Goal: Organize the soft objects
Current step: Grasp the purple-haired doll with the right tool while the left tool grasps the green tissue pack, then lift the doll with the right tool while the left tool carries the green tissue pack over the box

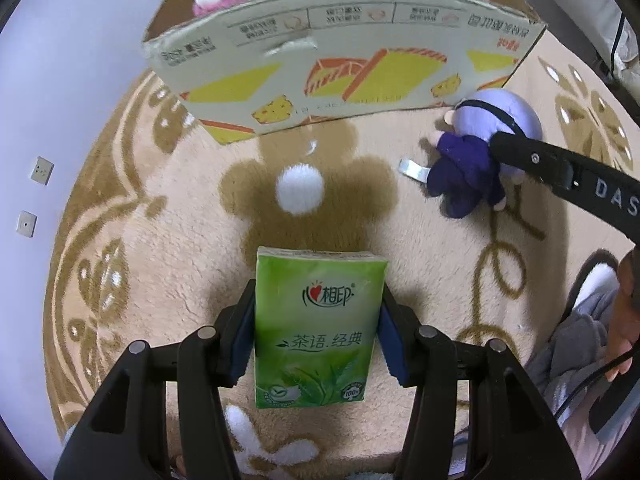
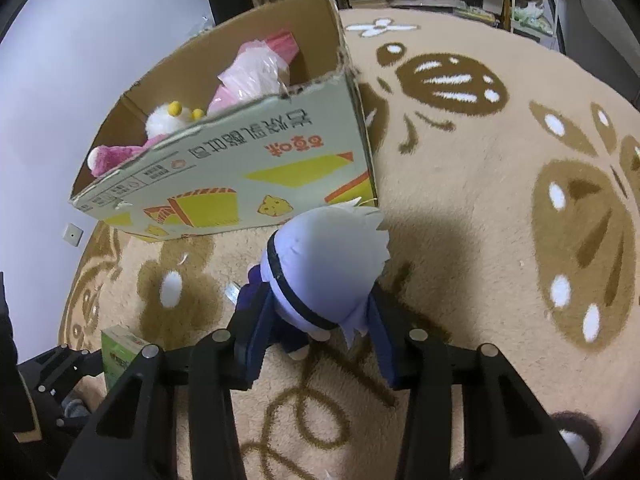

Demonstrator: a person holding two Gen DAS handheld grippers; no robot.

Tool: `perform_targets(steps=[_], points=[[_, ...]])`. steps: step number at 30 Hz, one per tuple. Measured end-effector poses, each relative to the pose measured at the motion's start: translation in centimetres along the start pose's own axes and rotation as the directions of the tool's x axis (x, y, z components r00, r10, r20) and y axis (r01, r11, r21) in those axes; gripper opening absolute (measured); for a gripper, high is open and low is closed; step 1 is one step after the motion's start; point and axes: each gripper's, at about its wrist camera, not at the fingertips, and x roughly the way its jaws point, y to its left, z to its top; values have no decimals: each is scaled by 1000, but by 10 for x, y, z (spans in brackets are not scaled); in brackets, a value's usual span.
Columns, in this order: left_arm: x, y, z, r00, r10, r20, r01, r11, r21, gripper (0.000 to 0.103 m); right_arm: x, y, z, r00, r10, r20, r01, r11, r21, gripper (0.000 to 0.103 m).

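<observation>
Gripping tissue pack [image 1: 319, 326] (upright) — carton [image 1: 344, 76] ahead

Left tongs [image 1: 318, 330] clamp green tissue pack [image 1: 318, 326] over rug [image 1: 160, 216].

Left gripper [image 1: 318, 328] and right gripper [image 2: 316, 336] — jaws of both clamped on loads.

Dim indoor light, soft shadows (fisheye edges warp heavily).
</observation>
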Motion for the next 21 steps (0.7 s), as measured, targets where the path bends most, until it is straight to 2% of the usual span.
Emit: perform_targets(steps=[5, 10, 13, 15, 21], points=[[-11, 3, -1, 1000, 15, 26, -15, 1000, -20, 53, -11, 5, -4, 1000, 17, 13, -17, 1000, -8, 47], [-21, 24, -6, 998, 34, 52, -33, 999, -38, 53, -19, 6, -9, 999, 34, 12, -34, 999, -6, 47], [-30, 28, -6, 995, 57, 88, -52, 997, -57, 53, -25, 9, -13, 999, 40, 23, -39, 999, -12, 47], [-49, 18, -11, 991, 65, 118, -58, 996, -67, 53, -31, 11, -14, 999, 42, 35, -41, 999, -17, 47], [-68, 13, -15, 979, 101, 178, -92, 994, -56, 53, -47, 13, -16, 996, 70, 52, -69, 997, -23, 47]])
